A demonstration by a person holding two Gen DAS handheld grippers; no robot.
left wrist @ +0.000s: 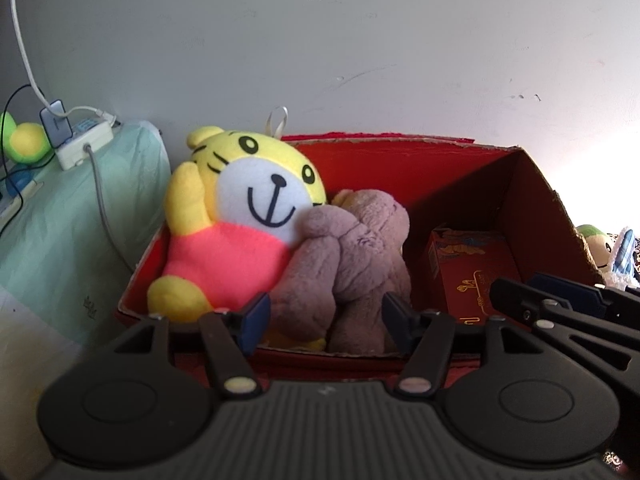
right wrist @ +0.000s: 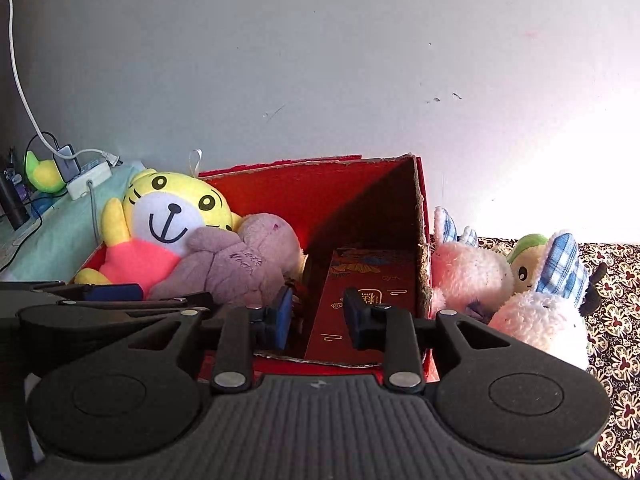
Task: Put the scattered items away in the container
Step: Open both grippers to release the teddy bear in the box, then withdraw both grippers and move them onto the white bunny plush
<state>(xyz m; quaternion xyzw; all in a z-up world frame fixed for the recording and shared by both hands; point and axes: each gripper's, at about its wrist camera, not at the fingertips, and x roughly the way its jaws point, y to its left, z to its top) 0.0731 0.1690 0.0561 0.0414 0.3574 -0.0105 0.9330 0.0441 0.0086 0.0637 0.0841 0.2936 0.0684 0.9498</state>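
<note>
An open red cardboard box [left wrist: 384, 160] [right wrist: 280, 184] holds a yellow tiger plush [left wrist: 240, 220] [right wrist: 160, 216], a brown plush [left wrist: 352, 256] [right wrist: 236, 264] and a small red carton [left wrist: 468, 276] [right wrist: 360, 300]. My left gripper [left wrist: 326, 320] is open and empty at the box's near rim, in front of the brown plush. My right gripper [right wrist: 318, 316] is open and empty at the near rim, in front of the red carton. Outside the box, to its right, lie white rabbit plushes with blue checked ears [right wrist: 468, 272] [right wrist: 548, 312] and a green-capped plush [right wrist: 528, 264] [left wrist: 596, 244].
A pale green cloth [left wrist: 60, 216] covers a surface left of the box, with a white power strip [left wrist: 84, 144] and cables on it. A green-yellow plush [left wrist: 24, 140] sits at the far left. A patterned dark cloth [right wrist: 608, 300] lies under the rabbits. A grey wall stands behind.
</note>
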